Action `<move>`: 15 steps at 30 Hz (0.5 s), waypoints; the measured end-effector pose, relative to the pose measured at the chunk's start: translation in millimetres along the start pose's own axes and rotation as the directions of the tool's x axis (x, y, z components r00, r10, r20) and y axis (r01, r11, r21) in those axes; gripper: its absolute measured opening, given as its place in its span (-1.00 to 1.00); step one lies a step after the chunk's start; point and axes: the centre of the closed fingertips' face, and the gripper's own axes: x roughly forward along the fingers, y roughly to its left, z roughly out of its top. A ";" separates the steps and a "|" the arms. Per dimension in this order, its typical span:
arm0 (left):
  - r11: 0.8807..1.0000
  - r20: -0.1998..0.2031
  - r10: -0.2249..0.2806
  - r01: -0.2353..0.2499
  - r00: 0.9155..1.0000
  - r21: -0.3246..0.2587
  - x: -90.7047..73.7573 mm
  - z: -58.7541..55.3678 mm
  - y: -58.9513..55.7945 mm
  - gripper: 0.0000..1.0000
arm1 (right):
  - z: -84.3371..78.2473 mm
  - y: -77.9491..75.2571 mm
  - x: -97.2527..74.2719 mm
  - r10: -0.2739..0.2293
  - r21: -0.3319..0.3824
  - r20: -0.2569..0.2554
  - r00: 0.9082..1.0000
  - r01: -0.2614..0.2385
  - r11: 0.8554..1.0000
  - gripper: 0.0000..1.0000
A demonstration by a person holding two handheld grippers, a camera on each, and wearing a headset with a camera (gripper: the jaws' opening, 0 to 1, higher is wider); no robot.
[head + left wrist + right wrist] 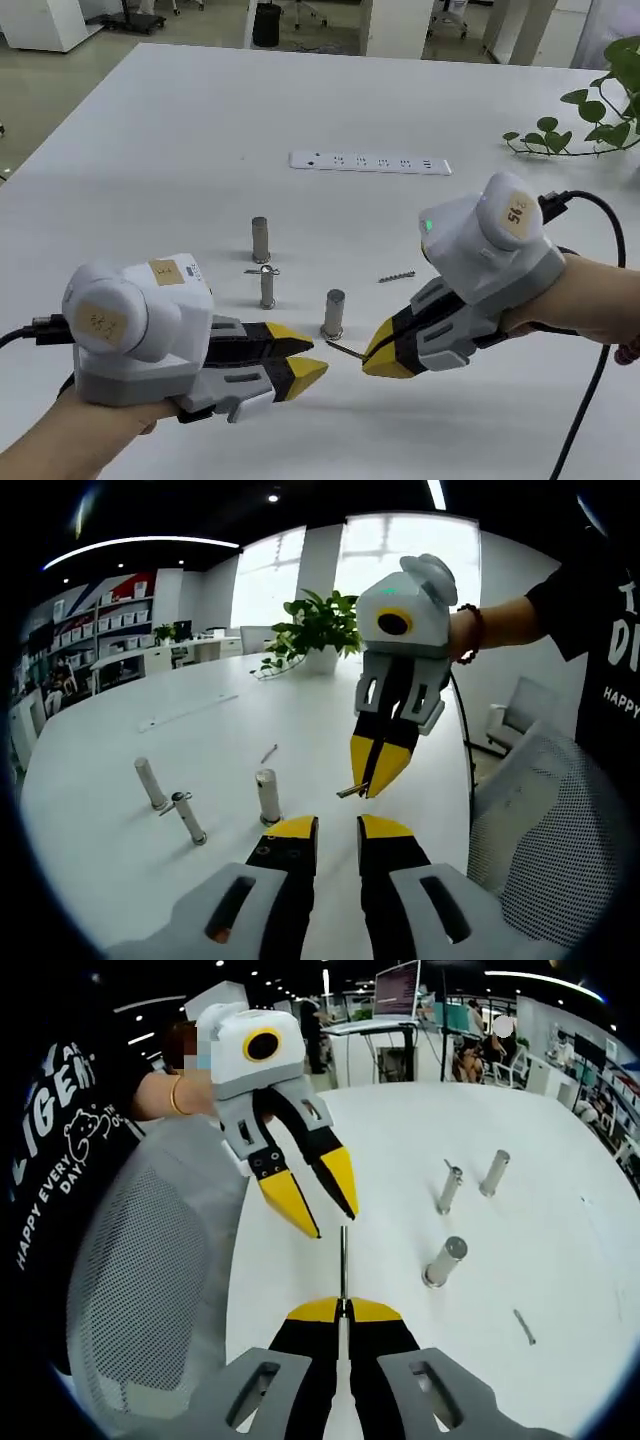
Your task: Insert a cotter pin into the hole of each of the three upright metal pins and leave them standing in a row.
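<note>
Head view, with places given from the near pin (333,313), which stands upright on the white table (180,130).

Right gripper (368,358): just right of the near pin and low over the table. Its jaws are clenched on a cotter pin (345,350), whose free end lies just beside the near pin's foot; whether they touch cannot be told. In the right gripper view the cotter pin (342,1260) juts straight out from between the closed tips.

Left gripper (320,356): just left of the near pin and toward the person. It is released, with a clear gap between its yellow tips, and it grasps nothing.

Middle pin (267,287): upright, left of and behind the near pin, with a second cotter pin (262,270) through its top.

Far pin (260,240): upright, farther back still, with its top bare.

Loose cotter pin (397,276): lying flat, right of and behind the near pin.

Power strip (370,162): well behind all three pins.
</note>
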 end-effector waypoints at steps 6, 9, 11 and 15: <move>0.997 0.026 0.080 -0.079 0.996 -0.021 1.9 0.1 13.9 -0.67 | -10.5 -13.8 -3.0 -0.047 0.002 -0.069 0.997 0.047 0.999 -1.00; 0.993 0.020 0.118 -0.118 0.993 -0.023 3.2 -2.4 21.3 -0.64 | -15.2 -20.0 -5.1 -0.060 0.000 -0.107 0.992 0.061 0.998 -1.00; 0.990 0.018 0.141 -0.140 0.990 -0.024 4.8 -3.8 25.3 -0.61 | -17.8 -23.2 -5.7 -0.069 0.001 -0.127 0.990 0.070 0.998 -1.00; 0.985 0.009 0.172 -0.172 0.985 -0.023 9.9 -7.3 29.5 -0.57 | -25.2 -30.0 -6.2 -0.074 0.001 -0.176 0.982 0.075 0.997 -1.00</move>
